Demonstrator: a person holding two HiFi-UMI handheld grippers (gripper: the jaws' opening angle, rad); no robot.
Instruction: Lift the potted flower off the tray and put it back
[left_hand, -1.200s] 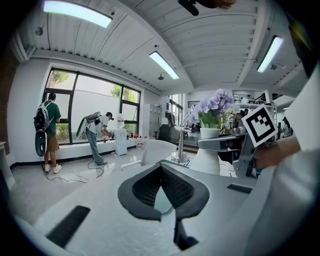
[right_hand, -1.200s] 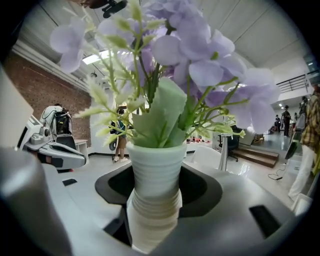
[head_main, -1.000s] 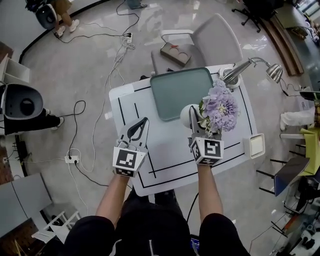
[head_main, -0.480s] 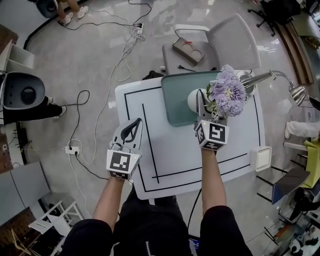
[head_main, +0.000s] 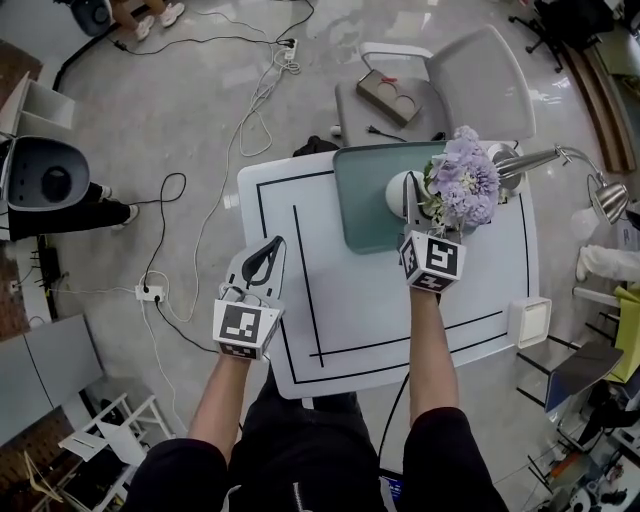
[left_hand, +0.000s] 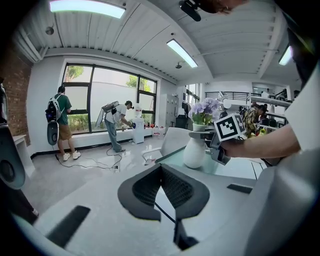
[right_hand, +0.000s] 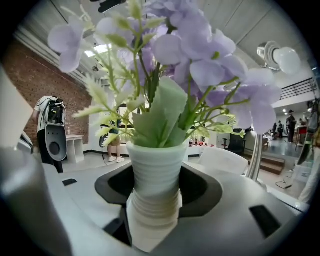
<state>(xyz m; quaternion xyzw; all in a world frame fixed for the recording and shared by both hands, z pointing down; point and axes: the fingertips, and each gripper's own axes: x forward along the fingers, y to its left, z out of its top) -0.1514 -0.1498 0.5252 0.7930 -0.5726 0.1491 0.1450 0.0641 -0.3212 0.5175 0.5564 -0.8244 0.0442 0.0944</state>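
Note:
The potted flower (head_main: 465, 180), purple blooms in a white ribbed vase, stands upright over the right part of the grey-green tray (head_main: 365, 205). My right gripper (head_main: 412, 192) is shut on the vase's narrow neck (right_hand: 155, 195), a jaw on each side. In the left gripper view the vase (left_hand: 195, 150) has its base at the tray (left_hand: 235, 169); I cannot tell whether it touches. My left gripper (head_main: 270, 252) is shut on nothing above the white table's left edge, its pads meeting at the tips (left_hand: 161, 167).
A desk lamp (head_main: 560, 160) leans over the table's far right corner, close to the flowers. A small white dish (head_main: 528, 322) sits at the table's right edge. A grey chair (head_main: 470, 70) stands behind the table. Cables lie on the floor at the left.
My right gripper carried the potted flower from the bare table onto the tray's right part and lower. My left gripper drew back toward the table's left edge.

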